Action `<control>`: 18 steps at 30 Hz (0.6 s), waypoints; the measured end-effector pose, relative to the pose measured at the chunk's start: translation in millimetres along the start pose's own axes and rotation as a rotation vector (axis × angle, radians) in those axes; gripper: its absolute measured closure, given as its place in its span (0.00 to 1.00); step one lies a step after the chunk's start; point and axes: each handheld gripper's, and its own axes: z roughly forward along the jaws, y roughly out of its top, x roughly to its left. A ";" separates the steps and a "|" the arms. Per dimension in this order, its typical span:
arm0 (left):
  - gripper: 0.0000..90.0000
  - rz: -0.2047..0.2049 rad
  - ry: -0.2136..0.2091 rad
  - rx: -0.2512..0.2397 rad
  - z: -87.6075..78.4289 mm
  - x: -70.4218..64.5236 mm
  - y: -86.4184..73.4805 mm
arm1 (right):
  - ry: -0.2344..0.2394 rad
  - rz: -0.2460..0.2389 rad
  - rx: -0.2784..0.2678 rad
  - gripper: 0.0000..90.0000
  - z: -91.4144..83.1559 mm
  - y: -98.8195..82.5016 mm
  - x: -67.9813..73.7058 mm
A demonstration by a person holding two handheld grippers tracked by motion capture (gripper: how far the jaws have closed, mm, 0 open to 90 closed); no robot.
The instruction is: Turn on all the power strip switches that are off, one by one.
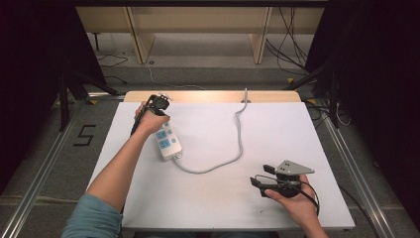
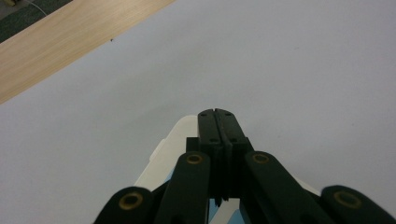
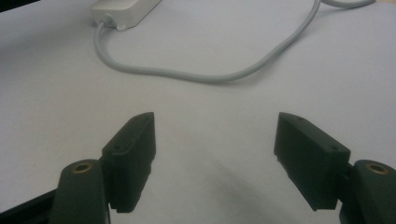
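Power strip (image 1: 167,141) is seen at approx. 10 o'clock on the table (image 1: 277,134), its cord (image 1: 236,144) curving off to 12. Left gripper (image 2: 218,113) is pressed shut over its far end, nothing between the jaws. Right gripper (image 3: 215,158) is held wide open at 4 o'clock. Strip is judged rigid, light, smooth plastic; best gripped across the narrow sides, cord being floppy.

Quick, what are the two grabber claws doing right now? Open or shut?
Left gripper: shut, jaws pressed together with nothing between them, above the white power strip with blue sockets.
Right gripper: open, empty, over the white table.
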 end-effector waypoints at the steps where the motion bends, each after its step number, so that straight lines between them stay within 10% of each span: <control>1: 1.00 -0.003 0.000 0.002 0.7 -0.1 -0.3 | 0.000 -0.001 0.001 0.34 0.0 0.0 0.1; 18: 1.00 -0.010 -0.003 0.032 2.7 -0.6 -1.6 | 0.000 -0.001 0.001 0.34 0.3 -0.2 0.0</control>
